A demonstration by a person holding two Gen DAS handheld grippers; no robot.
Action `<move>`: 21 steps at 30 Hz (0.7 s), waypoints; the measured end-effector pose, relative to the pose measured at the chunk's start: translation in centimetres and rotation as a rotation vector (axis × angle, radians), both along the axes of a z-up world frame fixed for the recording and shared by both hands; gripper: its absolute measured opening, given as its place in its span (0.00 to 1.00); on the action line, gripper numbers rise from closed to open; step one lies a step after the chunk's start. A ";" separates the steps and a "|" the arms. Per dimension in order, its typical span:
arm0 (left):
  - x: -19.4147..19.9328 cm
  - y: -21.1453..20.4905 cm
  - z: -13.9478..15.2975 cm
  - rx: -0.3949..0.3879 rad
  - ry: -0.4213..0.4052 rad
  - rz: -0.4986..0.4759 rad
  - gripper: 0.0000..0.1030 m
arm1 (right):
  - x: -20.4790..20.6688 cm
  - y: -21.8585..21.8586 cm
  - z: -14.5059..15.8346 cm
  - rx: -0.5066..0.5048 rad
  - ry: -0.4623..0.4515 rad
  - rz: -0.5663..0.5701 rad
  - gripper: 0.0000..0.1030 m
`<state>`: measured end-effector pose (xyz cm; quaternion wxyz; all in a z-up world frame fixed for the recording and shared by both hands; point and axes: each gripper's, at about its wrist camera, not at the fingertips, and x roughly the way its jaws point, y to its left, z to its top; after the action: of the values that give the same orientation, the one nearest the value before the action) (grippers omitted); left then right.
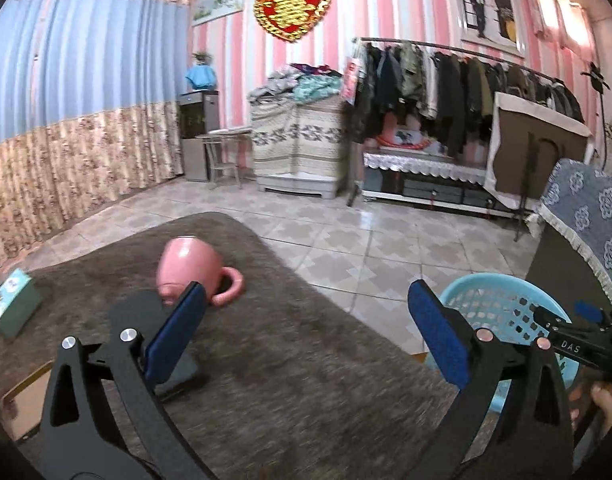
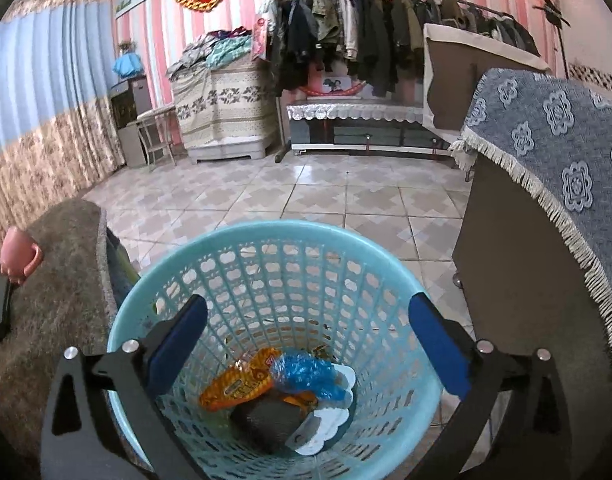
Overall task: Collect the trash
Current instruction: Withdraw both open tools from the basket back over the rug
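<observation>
A light blue plastic basket [image 2: 274,240] stands on the tiled floor beside the table; it also shows in the left wrist view [image 1: 501,292]. Inside lie an orange wrapper [image 2: 238,384], a crumpled blue bag [image 2: 306,372], a dark grey lump [image 2: 270,420] and a white paper piece [image 2: 325,424]. My right gripper [image 2: 306,332] is open and empty above the basket's mouth. My left gripper [image 1: 306,316] is open and empty over the brown fuzzy table cover [image 1: 286,360].
A pink mug [image 1: 190,268] lies on its side on the table, next to a dark phone [image 1: 174,368] and a small green box [image 1: 14,304]. A cabinet with a blue patterned cloth [image 2: 545,152] stands right of the basket. Tiled floor lies beyond.
</observation>
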<state>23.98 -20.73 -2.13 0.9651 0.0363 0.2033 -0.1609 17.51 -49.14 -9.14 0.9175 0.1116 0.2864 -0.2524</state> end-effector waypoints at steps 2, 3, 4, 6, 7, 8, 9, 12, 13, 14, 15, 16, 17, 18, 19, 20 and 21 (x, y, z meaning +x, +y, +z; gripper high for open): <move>-1.0 1.7 0.4 0.008 -0.012 0.036 0.95 | -0.1 0.5 0.5 -0.030 0.022 0.012 0.96; -1.5 2.4 0.5 0.007 -0.017 0.046 0.95 | -0.3 0.7 0.7 -0.038 0.022 0.015 0.96; -2.2 3.5 0.7 0.002 -0.022 0.061 0.95 | -0.5 1.0 1.1 -0.045 0.018 0.021 0.96; -3.4 4.8 0.9 -0.012 -0.021 0.080 0.95 | -1.1 1.9 2.2 -0.051 -0.002 0.040 0.96; -3.9 5.5 1.1 -0.017 -0.018 0.086 0.95 | -1.4 2.3 2.8 -0.057 -0.015 0.051 0.96; -4.6 6.2 1.3 -0.008 -0.012 0.096 0.95 | -1.8 3.2 3.7 -0.069 -0.033 0.069 0.96; -5.1 6.8 1.5 0.003 -0.006 0.109 0.95 | -2.1 3.9 4.4 -0.081 -0.045 0.082 0.96; -7.2 8.5 2.1 0.017 -0.015 0.145 0.95 | -3.1 6.6 6.2 -0.114 -0.087 0.150 0.96; -7.8 9.0 2.3 0.020 -0.021 0.159 0.95 | -3.4 7.4 6.6 -0.121 -0.096 0.171 0.96; -8.5 9.7 2.4 0.022 -0.023 0.178 0.95 | -3.8 8.7 7.1 -0.127 -0.110 0.205 0.96; -9.0 10.2 2.5 0.023 -0.023 0.191 0.95 | -4.1 9.7 7.4 -0.123 -0.122 0.236 0.96; -9.8 10.9 2.6 0.027 -0.023 0.207 0.95 | -4.5 10.7 7.7 -0.112 -0.134 0.270 0.96; -10.3 11.5 2.7 0.029 -0.019 0.215 0.95 | -4.7 11.4 7.9 -0.105 -0.142 0.294 0.96; -10.9 11.9 2.7 0.032 -0.016 0.224 0.95 | -5.1 12.6 8.1 -0.099 -0.150 0.328 0.96; -11.3 12.2 2.6 0.032 -0.017 0.231 0.95 | -5.3 13.2 8.2 -0.098 -0.153 0.343 0.96; -12.2 12.9 2.6 0.029 -0.026 0.251 0.95 | -5.6 14.3 8.3 -0.097 -0.158 0.365 0.96; -13.0 13.3 2.6 0.028 -0.036 0.266 0.95 | -5.9 15.2 8.3 -0.091 -0.161 0.385 0.96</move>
<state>11.00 -7.43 0.48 0.9808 0.0255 0.1914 -0.0282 11.58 -33.94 -0.79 0.9729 0.0330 0.2164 -0.0752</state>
